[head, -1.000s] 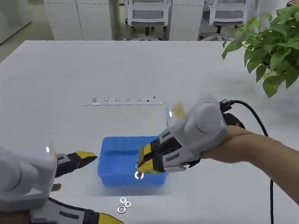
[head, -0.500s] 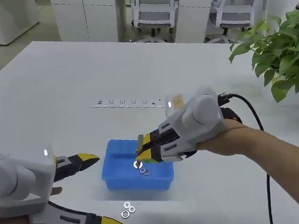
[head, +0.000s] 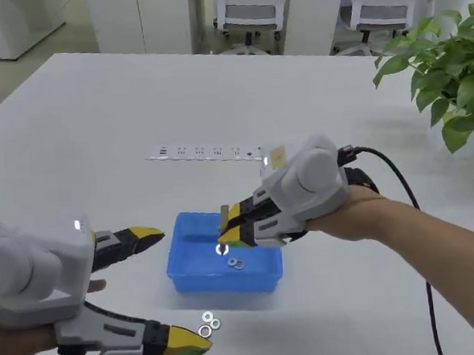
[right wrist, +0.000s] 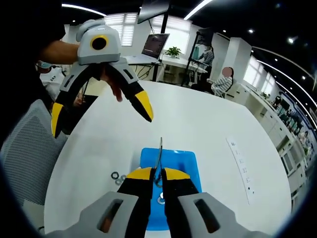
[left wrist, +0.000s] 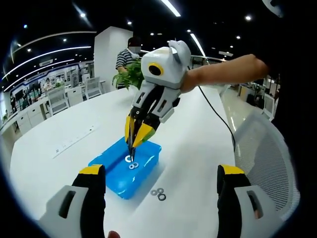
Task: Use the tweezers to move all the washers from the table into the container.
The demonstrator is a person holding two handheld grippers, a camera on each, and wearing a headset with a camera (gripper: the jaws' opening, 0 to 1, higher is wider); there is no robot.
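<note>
Washers (head: pixel 209 322) beside container (head: pixel 219 282) front wall, right claw (head: pixel 230 226) holding tweezers (right wrist: pixel 160 151) above

white table (head: pixel 88 114) with inset power strip (head: pixel 207 153), office chairs (head: pixel 247 8) and cabinets (head: pixel 139 22) behind, leafy plant (head: pixel 448 68) nearby

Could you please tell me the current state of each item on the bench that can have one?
container: open-topped, loose washers inside.
tweezers: tips pointing down into the container, a washer at the tips.
right hand-held gripper: shut on the tweezers.
left hand-held gripper: open, empty.
washers on the table: small cluster beside the container, not yet moved.
</note>
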